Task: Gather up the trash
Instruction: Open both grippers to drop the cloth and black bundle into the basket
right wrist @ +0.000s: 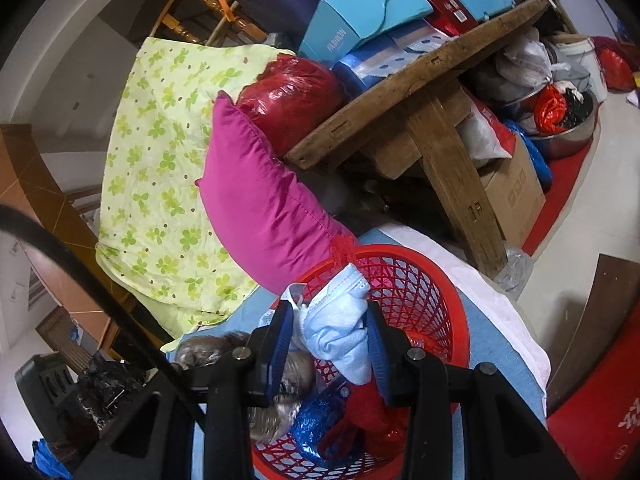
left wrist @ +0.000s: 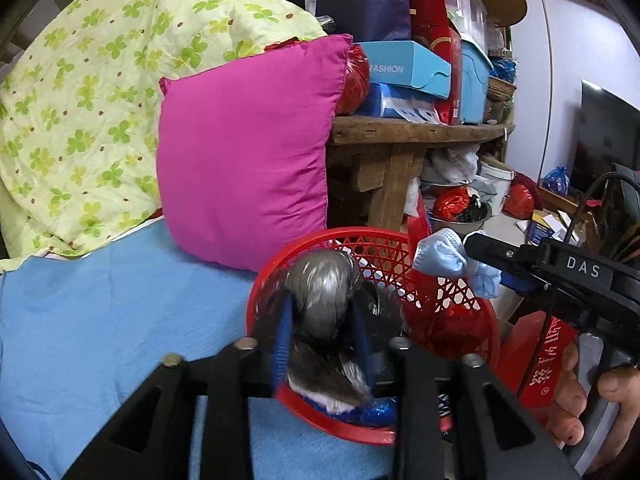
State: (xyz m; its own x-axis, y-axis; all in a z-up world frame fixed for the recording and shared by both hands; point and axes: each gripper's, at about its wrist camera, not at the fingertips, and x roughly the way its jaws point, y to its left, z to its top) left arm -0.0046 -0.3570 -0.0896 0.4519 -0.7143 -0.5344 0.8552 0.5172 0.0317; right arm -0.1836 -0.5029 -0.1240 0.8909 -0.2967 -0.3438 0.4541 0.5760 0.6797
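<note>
A red mesh basket (left wrist: 448,296) sits on the blue sheet; it also shows in the right wrist view (right wrist: 436,296). My left gripper (left wrist: 322,312) is shut on a grey-silver crumpled plastic bag (left wrist: 324,288) and holds it over the basket. The bag also shows in the right wrist view (right wrist: 280,408). My right gripper (right wrist: 330,328) is shut on a light blue face mask (right wrist: 340,320), held above the basket's rim. The mask also shows in the left wrist view (left wrist: 448,256). Blue foil (right wrist: 316,428) and red plastic (right wrist: 372,412) lie inside the basket.
A magenta pillow (left wrist: 244,152) leans beside the basket, with a green clover quilt (left wrist: 88,92) behind it. A wooden table (left wrist: 416,132) stacked with boxes stands to the right. Bags and a metal bowl (right wrist: 568,128) lie under it. The blue sheet (left wrist: 100,320) spreads left.
</note>
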